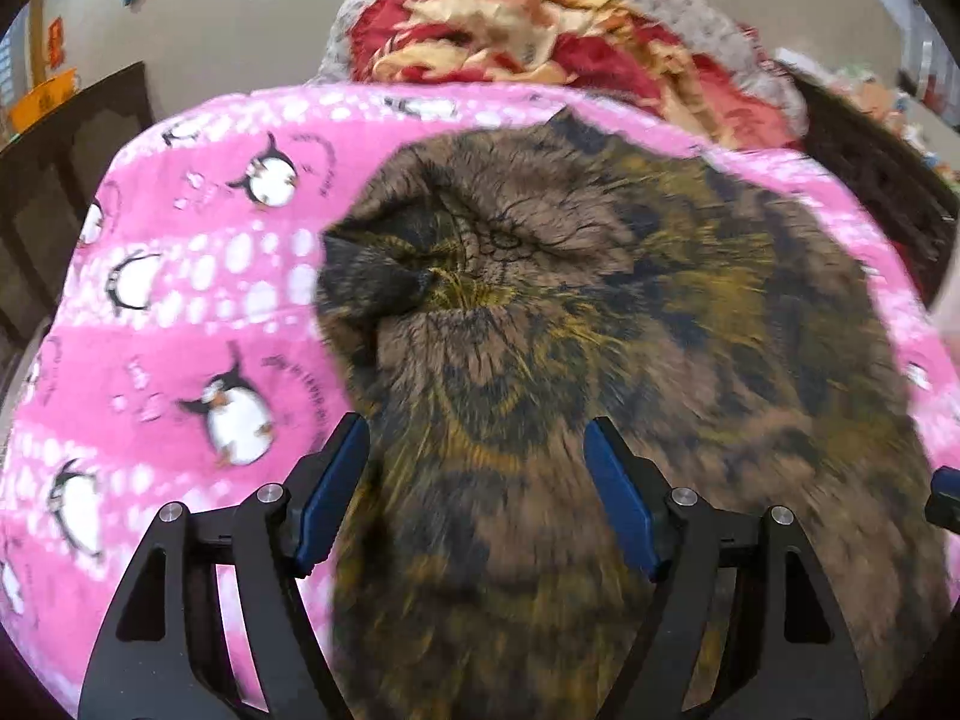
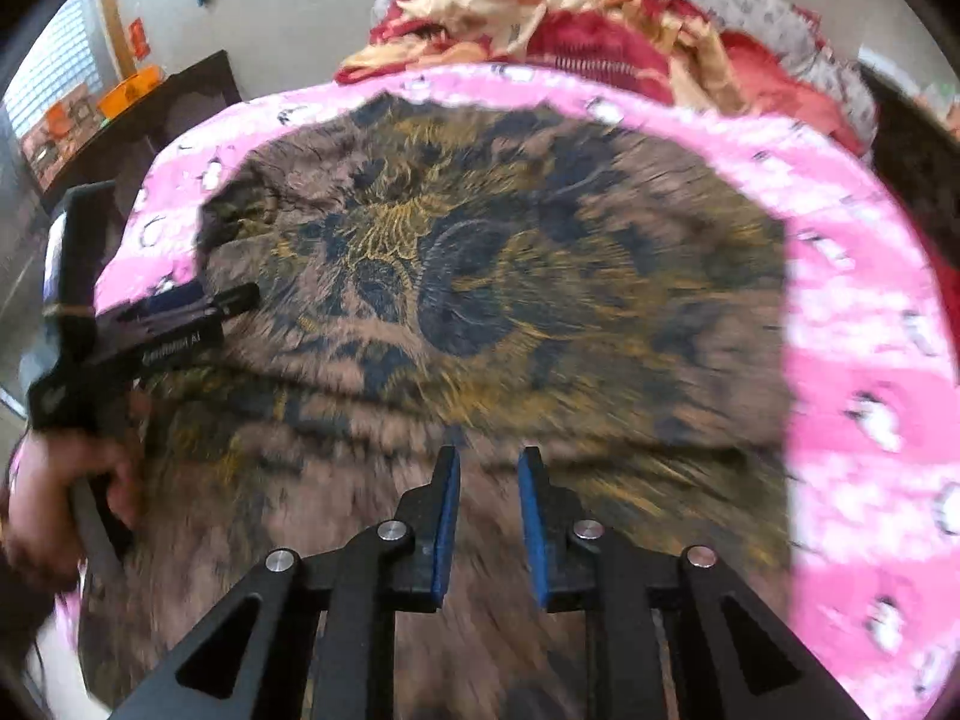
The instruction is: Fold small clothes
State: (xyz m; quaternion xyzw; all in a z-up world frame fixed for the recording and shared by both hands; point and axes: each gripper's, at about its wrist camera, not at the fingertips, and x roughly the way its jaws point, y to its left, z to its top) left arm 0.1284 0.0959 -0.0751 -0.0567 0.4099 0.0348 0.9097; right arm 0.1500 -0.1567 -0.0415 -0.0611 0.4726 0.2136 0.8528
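From the left wrist we look down on the garment (image 1: 600, 324), a brown cloth with a mottled yellow and black print, lying on the pink penguin blanket (image 1: 198, 312) that covers the bed; a bunched fold rises at its left edge, dark and puckered. Our left gripper (image 1: 477, 462) hangs just above the near part of the cloth with its blue pads spread wide and nothing between them. Behind the blanket lies a heap of red and cream bedding (image 1: 540, 30). The frame is smeared with motion, so we judge that a hurried closing here could pinch only the top layer, or catch the fleecy blanket along with the cloth. From the right wrist the garment (image 2: 510, 276) shows spread mostly flat, roughly rounded in outline under the fisheye, thin and limp with soft creases across its near half. Our right gripper (image 2: 489, 462) sits over the near edge with its pads set narrow, a slim gap between them and no cloth in it that we can see. The left gripper (image 2: 198, 300) shows at the left edge, held in our left hand (image 2: 66, 492). We judge that if the two grippers take uneven hold, the fold will skew; the slack fabric could also slip from a shallow pinch, and the bunched left edge could be trapped inside the fold as a lump
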